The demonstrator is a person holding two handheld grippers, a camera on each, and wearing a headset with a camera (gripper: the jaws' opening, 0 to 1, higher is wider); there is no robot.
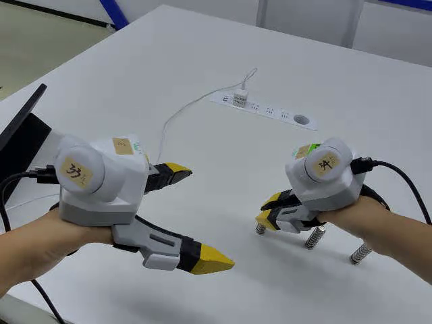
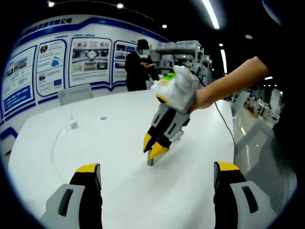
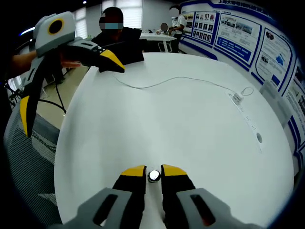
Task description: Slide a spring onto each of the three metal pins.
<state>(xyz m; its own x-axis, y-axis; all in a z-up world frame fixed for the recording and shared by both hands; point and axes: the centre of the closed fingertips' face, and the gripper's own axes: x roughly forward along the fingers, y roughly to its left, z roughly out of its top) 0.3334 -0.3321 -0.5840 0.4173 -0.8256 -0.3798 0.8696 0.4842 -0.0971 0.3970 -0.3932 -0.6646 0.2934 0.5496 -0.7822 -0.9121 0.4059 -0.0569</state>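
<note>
Three short metal pins stand on the white table (image 1: 202,81) at the near right. Two of them carry springs: one spring (image 1: 314,237) under my right hand, another spring (image 1: 360,253) to its right. My right gripper (image 1: 268,210) points down over the third pin, shut on a spring (image 1: 260,229) there; its round metal top (image 3: 153,175) sits between the yellow tips of that gripper (image 3: 153,172). The same spring (image 2: 150,161) pokes out below the right gripper (image 2: 153,145). My left gripper (image 1: 196,214) hovers to the left, jaws wide open and holding nothing, as its own view (image 2: 157,172) confirms.
A white power strip (image 1: 263,108) with a plugged-in charger (image 1: 241,98) and a thin cable lies at the table's middle back. A black screen (image 1: 20,131) stands at the left edge. People stand beyond the table (image 2: 138,67).
</note>
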